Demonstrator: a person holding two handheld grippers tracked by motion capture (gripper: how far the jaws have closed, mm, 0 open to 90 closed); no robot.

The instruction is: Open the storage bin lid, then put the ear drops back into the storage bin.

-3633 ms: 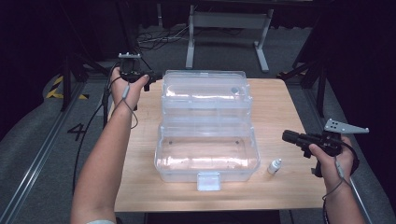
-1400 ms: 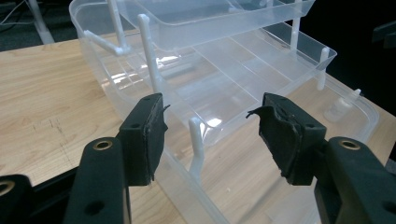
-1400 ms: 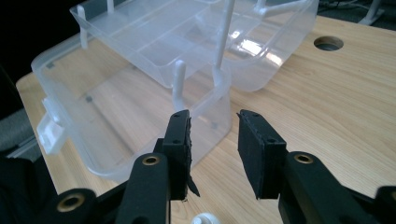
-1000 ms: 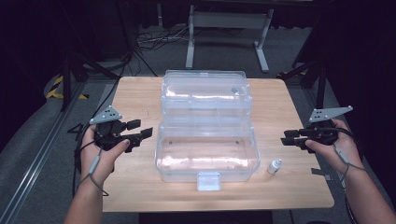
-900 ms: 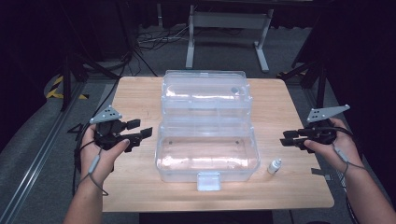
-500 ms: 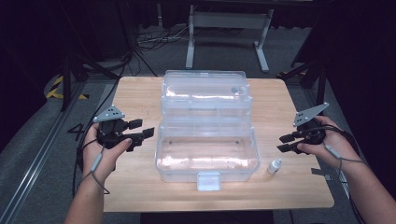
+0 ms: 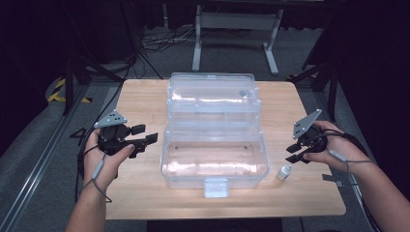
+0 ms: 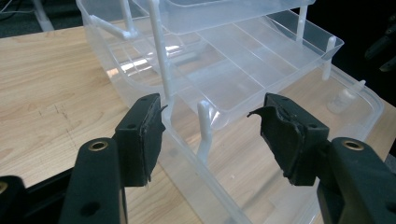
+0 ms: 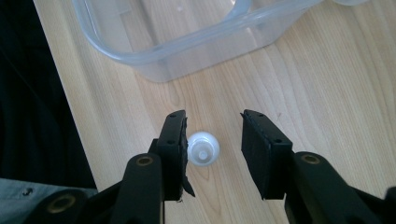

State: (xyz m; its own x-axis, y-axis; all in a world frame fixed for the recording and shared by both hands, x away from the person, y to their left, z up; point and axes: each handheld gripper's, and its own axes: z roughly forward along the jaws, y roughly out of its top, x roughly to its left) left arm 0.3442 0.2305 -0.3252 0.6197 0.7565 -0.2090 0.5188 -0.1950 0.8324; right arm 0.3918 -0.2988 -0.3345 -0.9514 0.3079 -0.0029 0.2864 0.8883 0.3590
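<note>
With the small white plastic dropper bottle (image 9: pixel 203 148) standing at lower centre between its parted, not yet gripping jaws, the right gripper (image 9: pixel 212 149) should centre before closing squarely.

Light wooden rectangular table (image 7: pixel 145 96) on grey carpeted floor (image 7: pixel 29 159). Dark, unlit surroundings. White metal stand legs (image 7: pixel 198 43) behind table, black cables (image 7: pixel 154 41) tangled beside them. Yellow-black hazard tape strip (image 7: pixel 60 92) on floor at left.
</note>
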